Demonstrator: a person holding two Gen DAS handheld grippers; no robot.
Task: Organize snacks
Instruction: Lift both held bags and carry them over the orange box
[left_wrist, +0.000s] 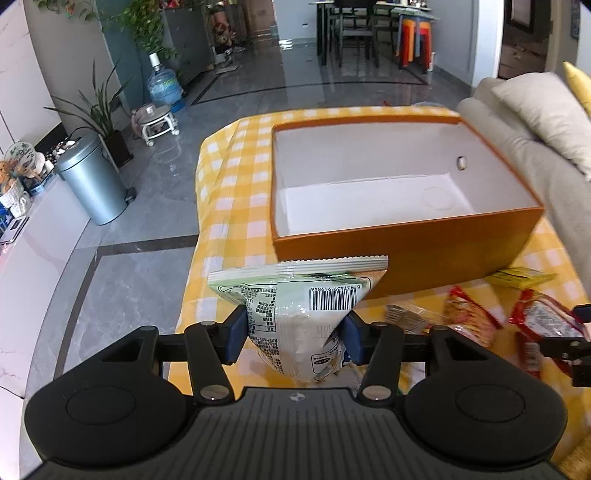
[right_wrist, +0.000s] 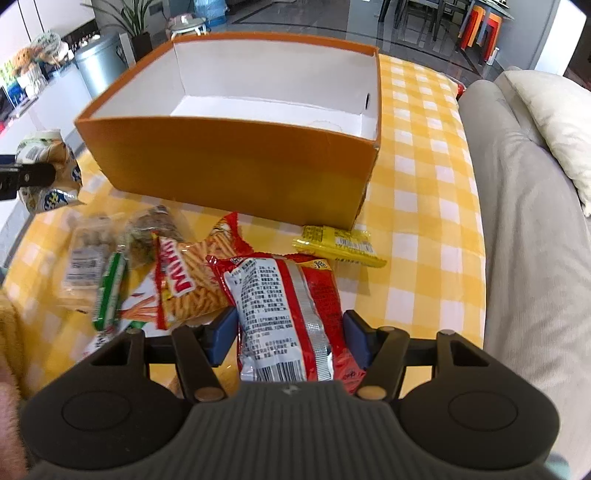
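Observation:
My left gripper (left_wrist: 293, 334) is shut on a pale green and white snack bag (left_wrist: 299, 310), held above the table just in front of the orange box (left_wrist: 406, 251). The box is open, white inside and holds nothing. My right gripper (right_wrist: 290, 338) is shut on a red snack packet (right_wrist: 284, 317) near the table's front. The orange box (right_wrist: 236, 162) stands straight ahead of it. The green bag in the left gripper (right_wrist: 48, 170) shows at the far left of the right wrist view.
Loose snacks lie on the yellow checked tablecloth (right_wrist: 424, 192): a red-and-yellow stick-snack bag (right_wrist: 192, 273), a yellow packet (right_wrist: 338, 245), a clear packet (right_wrist: 86, 266) and a green stick (right_wrist: 109, 291). A beige sofa (right_wrist: 532, 236) borders the right. The table's left edge drops to the floor.

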